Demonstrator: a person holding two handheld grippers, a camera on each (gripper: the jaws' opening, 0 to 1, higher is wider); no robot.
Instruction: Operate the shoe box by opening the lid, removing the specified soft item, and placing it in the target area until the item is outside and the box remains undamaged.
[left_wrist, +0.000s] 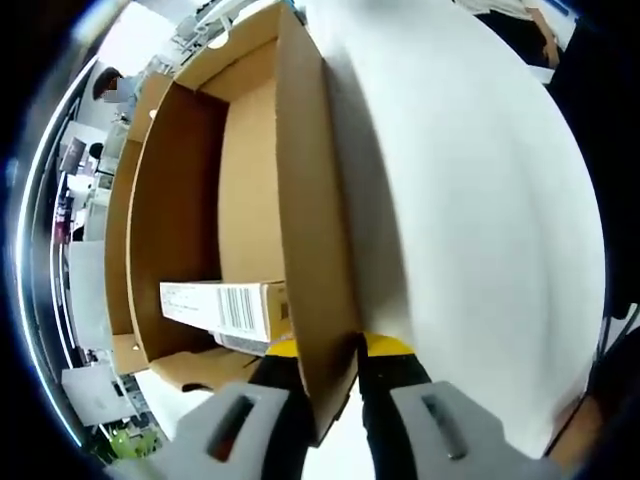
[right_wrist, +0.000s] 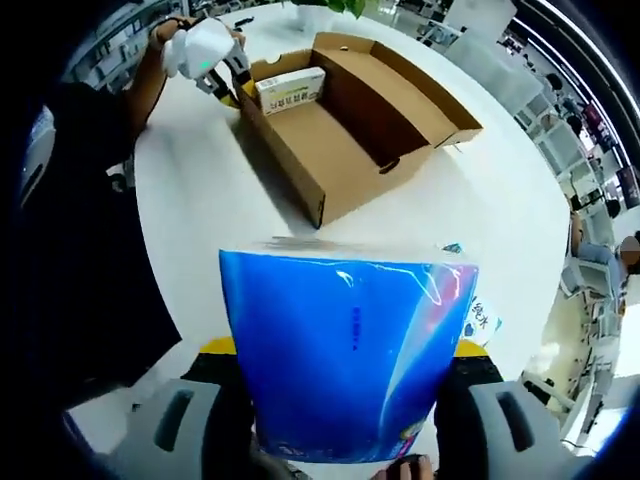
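Right tongs (right_wrist: 340, 425) clamping blue pack (right_wrist: 345, 350), left tongs (left_wrist: 335, 420) pinching box wall (left_wrist: 315, 260)

One shoe box (right_wrist: 345, 120), one small carton (right_wrist: 290, 90), one blue pack (right_wrist: 345, 350).

A small white carton (left_wrist: 228, 308) inside the open shoe box (left_wrist: 250, 190) carried a barcode on its label in the left gripper view, with fine print beside it too small to read. In the right gripper view the same carton (right_wrist: 290, 90), at about eleven o'clock, bore lines of print that stayed illegible. The blue soft pack (right_wrist: 345, 350) showed a short vertical line of tiny characters, unreadable, and Chinese characters at its three o'clock edge, too blurred to tell.
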